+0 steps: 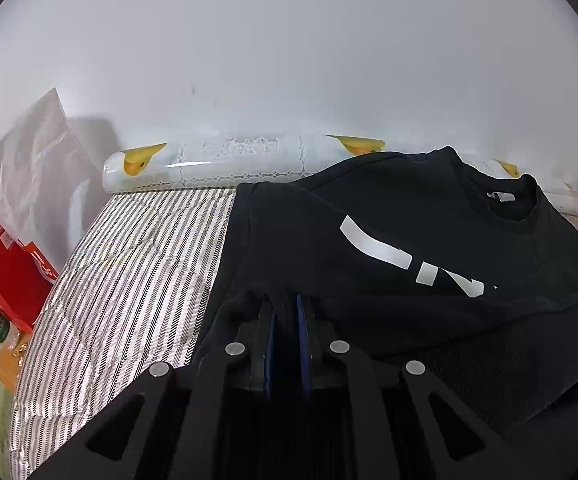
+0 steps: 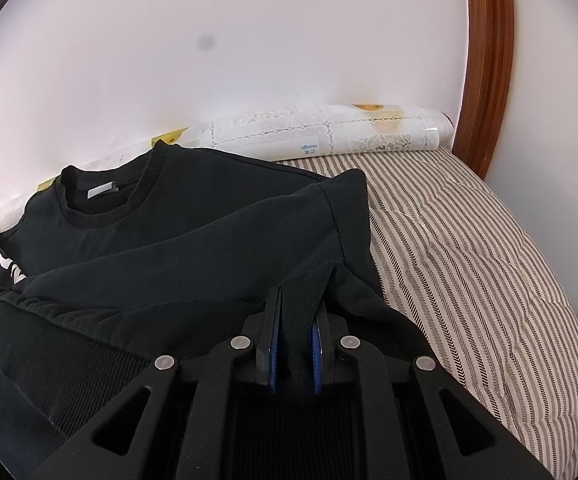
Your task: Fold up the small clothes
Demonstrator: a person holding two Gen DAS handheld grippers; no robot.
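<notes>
**Both grippers clamped on the black sweatshirt over the striped bed**

A black sweatshirt [image 1: 389,232] lies on a bed with a grey-and-white striped cover [image 1: 129,264], its round collar [image 2: 101,200] toward the white wall and a small pale label showing inside the neck. Bold white lettering [image 1: 377,252] runs across the chest.

The left gripper [image 1: 287,312] is closed on a bunch of the black cloth: the fabric is pinched between its blue pads and rises in a small ridge just ahead of them. In its view the sweatshirt fills the right half, with the bare striped cover to the left.

The right gripper [image 2: 299,308] is likewise closed on the cloth, a thick fold running down between its blue-lined fingers. A sleeve or shoulder seam [image 2: 337,216] lies just ahead of it, and the lower part of the garment is doubled up over the chest, with the ribbed hem near the bottom of the view.

Along the wall behind the sweatshirt lies a long roll of white lace-patterned plastic sheet with yellow fruit prints [image 1: 217,160]. A red box [image 1: 5,256] stands left of the bed, and a curved brown wooden frame [image 2: 489,60] rises at the right.
</notes>
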